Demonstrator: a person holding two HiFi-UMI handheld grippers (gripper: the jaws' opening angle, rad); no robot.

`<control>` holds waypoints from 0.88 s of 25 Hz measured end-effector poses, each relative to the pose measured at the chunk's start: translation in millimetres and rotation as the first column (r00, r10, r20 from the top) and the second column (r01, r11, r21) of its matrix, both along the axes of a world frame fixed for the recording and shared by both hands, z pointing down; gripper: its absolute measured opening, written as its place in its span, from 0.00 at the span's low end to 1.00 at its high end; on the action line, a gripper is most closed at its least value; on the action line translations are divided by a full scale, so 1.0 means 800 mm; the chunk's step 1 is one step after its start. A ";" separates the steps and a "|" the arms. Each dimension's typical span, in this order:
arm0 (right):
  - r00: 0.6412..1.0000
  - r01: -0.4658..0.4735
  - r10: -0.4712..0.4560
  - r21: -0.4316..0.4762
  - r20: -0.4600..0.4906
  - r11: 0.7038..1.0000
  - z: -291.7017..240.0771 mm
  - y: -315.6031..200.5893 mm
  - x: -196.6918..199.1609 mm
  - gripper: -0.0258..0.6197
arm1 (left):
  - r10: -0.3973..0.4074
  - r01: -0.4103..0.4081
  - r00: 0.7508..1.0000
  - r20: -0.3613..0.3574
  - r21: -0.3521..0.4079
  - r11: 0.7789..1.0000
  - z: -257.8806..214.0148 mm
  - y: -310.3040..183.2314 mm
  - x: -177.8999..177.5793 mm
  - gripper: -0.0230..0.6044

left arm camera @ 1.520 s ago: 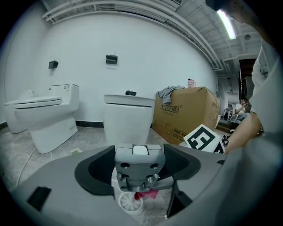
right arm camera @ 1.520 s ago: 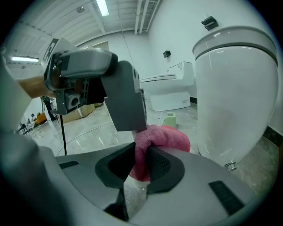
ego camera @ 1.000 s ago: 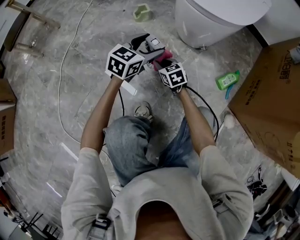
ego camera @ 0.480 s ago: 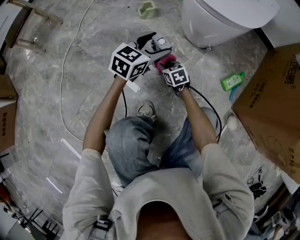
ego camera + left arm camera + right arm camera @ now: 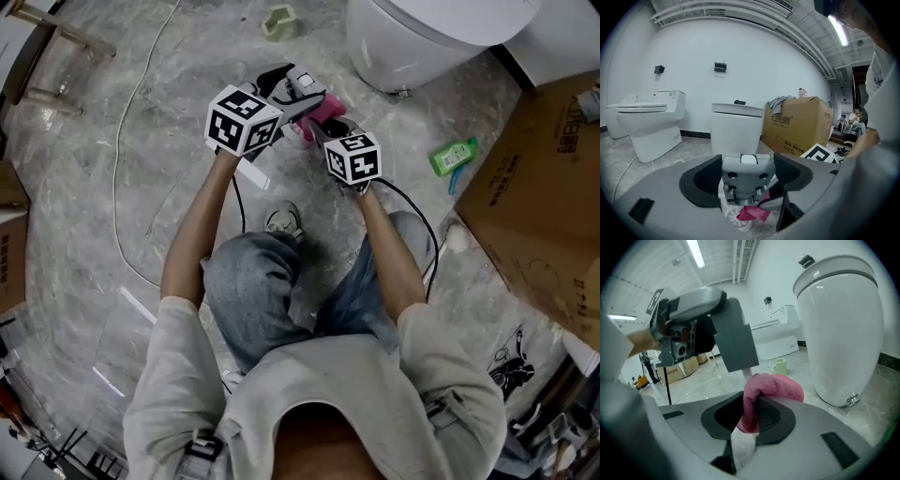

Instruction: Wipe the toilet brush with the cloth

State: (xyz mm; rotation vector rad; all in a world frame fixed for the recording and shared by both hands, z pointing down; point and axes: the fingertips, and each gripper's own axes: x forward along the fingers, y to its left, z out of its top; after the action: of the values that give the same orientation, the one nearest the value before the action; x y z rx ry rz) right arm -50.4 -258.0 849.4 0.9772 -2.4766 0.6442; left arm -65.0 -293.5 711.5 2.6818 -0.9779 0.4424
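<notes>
Now, pink cloth (image 5: 773, 385) bunched in right gripper (image 5: 751, 413) jaws, against white toilet brush (image 5: 735, 218).

**Brush gripped, cloth at its head**

The left gripper (image 5: 746, 177) has its tongs closed on the grey block of the toilet brush (image 5: 736, 221), whose white head shows just below. The pink cloth (image 5: 753, 213) lies against that head. The right gripper (image 5: 769, 204) reaches in from the right at the cloth. Far off stand a white toilet (image 5: 736, 133), a second toilet (image 5: 647, 122) at left and a cardboard box (image 5: 797, 124) at right.
</notes>
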 end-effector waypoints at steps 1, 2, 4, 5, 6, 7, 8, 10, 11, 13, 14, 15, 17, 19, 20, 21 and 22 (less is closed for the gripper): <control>1.000 -0.022 0.022 0.006 0.016 1.000 -0.009 -0.001 0.005 0.17 | -0.003 0.003 1.000 0.000 0.000 1.000 0.000 0.000 0.000 0.62; 0.998 -0.048 0.048 0.008 0.035 0.999 -0.017 -0.001 0.011 0.17 | -0.005 0.005 1.000 0.001 -0.001 1.000 0.000 0.000 0.000 0.62; 0.993 -0.098 0.097 0.004 0.071 0.995 -0.030 0.001 0.024 0.17 | -0.007 0.007 1.000 0.002 -0.004 1.000 0.001 0.000 0.000 0.62; 0.990 -0.111 0.110 0.001 0.083 0.994 -0.033 0.002 0.028 0.17 | -0.008 0.008 1.000 0.002 -0.005 1.000 0.002 0.000 -0.001 0.62; 0.990 -0.112 0.112 -0.001 0.090 0.994 -0.036 0.003 0.029 0.17 | -0.009 0.009 1.000 0.001 -0.007 1.000 0.002 -0.001 -0.001 0.62; 0.990 -0.104 0.104 -0.001 0.094 0.995 -0.038 0.004 0.027 0.17 | -0.011 0.011 1.000 0.000 -0.008 1.000 0.002 -0.001 -0.001 0.62; 0.991 -0.093 0.092 -0.001 0.096 0.996 -0.040 0.004 0.023 0.17 | -0.013 0.013 1.000 0.001 -0.008 1.000 0.002 -0.002 -0.001 0.62; 0.992 -0.074 0.074 0.000 0.102 0.997 -0.043 0.003 0.016 0.17 | -0.015 0.015 1.000 0.002 -0.007 1.000 0.002 -0.003 0.000 0.62; 0.992 -0.069 0.069 0.000 0.105 0.998 -0.043 0.002 0.012 0.17 | -0.017 0.017 1.000 0.003 -0.005 1.000 0.002 -0.003 0.000 0.62; 0.993 -0.058 0.058 -0.009 0.101 0.998 -0.038 0.001 0.005 0.17 | -0.022 0.022 1.000 0.003 -0.004 1.000 0.001 -0.003 0.000 0.62; 0.994 -0.051 0.052 -0.019 0.097 0.999 -0.033 0.000 0.001 0.17 | -0.023 0.023 1.000 0.003 -0.004 1.000 0.001 -0.003 0.000 0.62; 0.994 -0.046 0.049 -0.033 0.096 0.998 -0.028 0.000 -0.004 0.17 | -0.022 0.022 1.000 0.003 -0.004 1.000 0.002 -0.002 0.000 0.62; 0.992 -0.052 0.058 -0.058 0.108 0.997 -0.021 -0.002 -0.013 0.17 | -0.020 0.020 1.000 0.006 -0.001 1.000 0.002 -0.001 0.002 0.62; 0.989 -0.063 0.072 -0.072 0.129 0.995 -0.019 -0.004 -0.021 0.17 | -0.026 0.026 1.000 0.002 -0.002 1.000 0.001 -0.002 0.000 0.62; 0.988 -0.064 0.074 -0.076 0.134 0.995 -0.017 -0.005 -0.025 0.17 | -0.031 0.031 1.000 -0.001 -0.003 1.000 0.001 -0.003 -0.002 0.62; 0.989 -0.062 0.072 -0.079 0.129 0.995 -0.014 -0.005 -0.026 0.17 | -0.033 0.032 0.999 -0.004 -0.005 0.999 0.001 -0.003 -0.004 0.62; 0.991 -0.058 0.068 -0.084 0.119 0.995 -0.009 -0.004 -0.027 0.17 | -0.031 0.031 1.000 -0.005 -0.006 1.000 0.000 -0.003 -0.005 0.62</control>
State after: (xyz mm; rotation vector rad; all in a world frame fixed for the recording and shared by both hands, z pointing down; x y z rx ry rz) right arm -71.8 -261.0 842.5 1.0169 -2.5112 0.8401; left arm -68.7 -295.6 711.9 2.6572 -1.0132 0.4318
